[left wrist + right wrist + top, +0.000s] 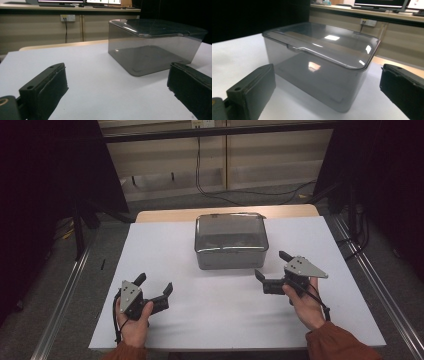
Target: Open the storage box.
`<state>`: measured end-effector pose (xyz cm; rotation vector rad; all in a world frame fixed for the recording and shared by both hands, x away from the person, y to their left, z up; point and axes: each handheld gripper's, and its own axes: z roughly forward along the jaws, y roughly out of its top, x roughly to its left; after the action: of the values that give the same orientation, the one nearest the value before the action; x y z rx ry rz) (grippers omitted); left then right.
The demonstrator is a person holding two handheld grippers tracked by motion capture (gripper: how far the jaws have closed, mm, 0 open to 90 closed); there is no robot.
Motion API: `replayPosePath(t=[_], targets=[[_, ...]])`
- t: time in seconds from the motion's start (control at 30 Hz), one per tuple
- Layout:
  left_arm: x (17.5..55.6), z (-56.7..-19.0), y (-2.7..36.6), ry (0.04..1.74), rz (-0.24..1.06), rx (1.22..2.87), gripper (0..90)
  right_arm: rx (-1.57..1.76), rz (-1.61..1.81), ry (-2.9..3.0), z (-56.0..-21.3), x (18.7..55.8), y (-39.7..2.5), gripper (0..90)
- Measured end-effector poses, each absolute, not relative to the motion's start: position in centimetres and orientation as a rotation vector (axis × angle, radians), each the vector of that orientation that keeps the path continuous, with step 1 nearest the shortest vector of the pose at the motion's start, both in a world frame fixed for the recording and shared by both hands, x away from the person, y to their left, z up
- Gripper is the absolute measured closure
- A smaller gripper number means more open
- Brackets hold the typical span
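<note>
A grey translucent box with its lid closed is seen on the white table surface, slightly above the centre of the high view. In the lower left of that view the left gripper is held by the left hand; its jaws are spread wide and nothing is held between them. In the lower right the right gripper is held by the right hand, just beside the near right corner of the box but apart from it. Its jaws are also wide open and empty.

In the left gripper view the box is found in the upper right, well beyond the jaws. In the right gripper view the box is placed in the middle of the frame, near the jaws, and reflections of light are seen on its lid.
</note>
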<state>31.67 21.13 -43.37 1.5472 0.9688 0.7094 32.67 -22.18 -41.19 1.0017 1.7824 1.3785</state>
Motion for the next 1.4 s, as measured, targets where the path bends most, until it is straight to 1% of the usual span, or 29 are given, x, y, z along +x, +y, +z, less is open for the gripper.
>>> replayPosePath(t=[0.3,0.33,0.43,0.6,0.67,0.7,0.77,0.8,0.87,1.07,1.27,1.33,1.4], targets=[[31.6,-43.4,21.2,0.976,0.709,1.549,2.6,0.907,1.371,1.835,-40.3,33.7,-21.0,0.0],[31.6,-43.3,21.3,0.975,0.711,1.546,2.6,0.877,1.356,1.837,-40.0,33.9,-20.7,1.3],[31.6,-43.3,21.2,0.971,0.690,1.540,2.6,0.892,1.342,1.845,-39.6,34.3,-20.4,0.7],[31.6,-43.2,21.0,0.953,0.689,1.552,2.6,0.858,1.327,1.856,-38.9,34.6,-20.0,0.4],[31.6,-43.2,21.1,0.956,0.684,1.545,2.6,0.832,1.303,1.863,-38.6,34.9,-19.7,0.8],[31.6,-43.2,21.1,0.957,0.679,1.540,2.7,0.820,1.313,1.874,-38.5,35.2,-19.5,2.7],[31.6,-43.2,21.2,0.955,0.689,1.547,2.6,0.816,1.299,1.877,-38.5,35.3,-19.4,2.9],[31.6,-43.2,21.3,0.955,0.690,1.547,2.6,0.759,1.231,1.865,-38.7,35.4,-19.1,3.3],[31.7,-43.2,21.3,0.951,0.691,1.557,3.3,0.744,1.227,1.878,-38.9,35.5,-18.8,5.2],[31.8,-43.2,21.4,0.955,0.701,1.577,3.4,0.632,1.131,1.874,-39.2,35.9,-17.9,6.1],[31.9,-43.2,21.4,0.961,0.696,1.586,4.4,0.499,1.028,1.852,-39.4,36.3,-16.8,6.9],[32.1,-43.3,21.5,0.979,0.665,1.589,4.8,0.464,0.992,1.853,-39.6,36.3,-16.4,7.3],[32.2,-43.3,21.5,0.982,0.664,1.589,4.7,0.423,0.944,1.860,-39.8,36.4,-16.0,8.3]])
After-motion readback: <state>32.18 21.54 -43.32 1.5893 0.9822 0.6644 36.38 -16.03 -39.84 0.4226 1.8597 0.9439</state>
